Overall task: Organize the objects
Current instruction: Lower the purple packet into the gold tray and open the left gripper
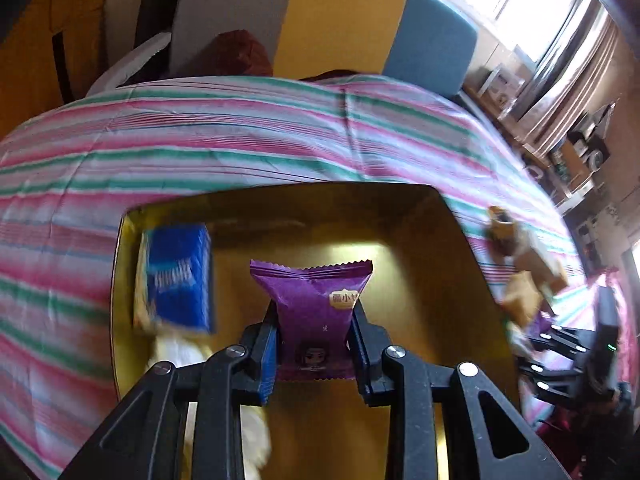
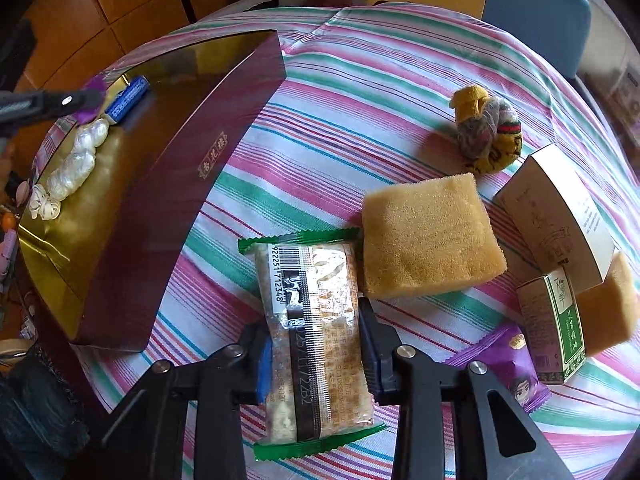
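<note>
My left gripper (image 1: 314,332) is shut on a purple snack packet (image 1: 316,300) and hangs over the gold inside of the maroon box (image 1: 420,216). A blue packet (image 1: 178,276) and white wrapped sweets (image 1: 176,352) lie in the box at the left. My right gripper (image 2: 316,336) is shut on a clear green-edged snack bar packet (image 2: 312,332) that lies on the striped tablecloth (image 2: 360,92). In the right wrist view the left gripper (image 2: 86,100) shows over the maroon box (image 2: 168,184) with the purple packet in it.
Beside the snack bar lie a yellow sponge (image 2: 428,236), a second sponge (image 2: 608,308), a white carton (image 2: 556,216), a green-white small box (image 2: 556,324), a purple packet (image 2: 512,368) and a rolled yellow cloth bundle (image 2: 488,132). Chairs (image 1: 428,40) stand behind the table.
</note>
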Motion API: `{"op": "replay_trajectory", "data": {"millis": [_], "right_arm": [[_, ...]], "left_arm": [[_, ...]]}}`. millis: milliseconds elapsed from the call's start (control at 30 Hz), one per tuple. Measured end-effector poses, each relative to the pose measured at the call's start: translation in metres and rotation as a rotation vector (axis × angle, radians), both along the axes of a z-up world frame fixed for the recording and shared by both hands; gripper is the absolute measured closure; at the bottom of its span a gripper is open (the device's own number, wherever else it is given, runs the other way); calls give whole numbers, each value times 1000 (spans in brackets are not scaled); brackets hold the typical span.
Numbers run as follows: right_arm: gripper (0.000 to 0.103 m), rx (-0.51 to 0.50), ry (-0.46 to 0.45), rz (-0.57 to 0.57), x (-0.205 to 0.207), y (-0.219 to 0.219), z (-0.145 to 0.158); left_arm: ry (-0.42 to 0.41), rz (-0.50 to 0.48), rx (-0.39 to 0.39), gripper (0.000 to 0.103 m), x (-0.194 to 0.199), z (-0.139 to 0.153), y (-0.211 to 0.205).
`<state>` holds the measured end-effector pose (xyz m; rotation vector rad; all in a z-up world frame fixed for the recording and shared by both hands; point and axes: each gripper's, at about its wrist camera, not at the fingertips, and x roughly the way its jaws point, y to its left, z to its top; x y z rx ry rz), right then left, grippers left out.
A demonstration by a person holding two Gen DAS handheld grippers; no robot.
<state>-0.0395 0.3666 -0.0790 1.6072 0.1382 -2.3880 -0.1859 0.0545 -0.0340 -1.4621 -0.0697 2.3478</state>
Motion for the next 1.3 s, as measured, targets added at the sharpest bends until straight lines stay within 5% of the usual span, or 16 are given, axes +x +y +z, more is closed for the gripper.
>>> {"op": "replay_trajectory", "data": {"millis": [267,533,900,1300], "right_arm": [[67,-3,1,3,0,1,-2],[65,-10,4,2,-6,-1,-5],[66,12,15,14,-5,-4,-4],[66,37,29,9,-4,-6,-7]], "left_arm": [[-51,9,-127,71,-54,-35,-1],[-12,31,-115,59,-52,-25,-7],[59,128,-65,58,29,5,-32],[162,78,-87,58,122,18,-11]]}}
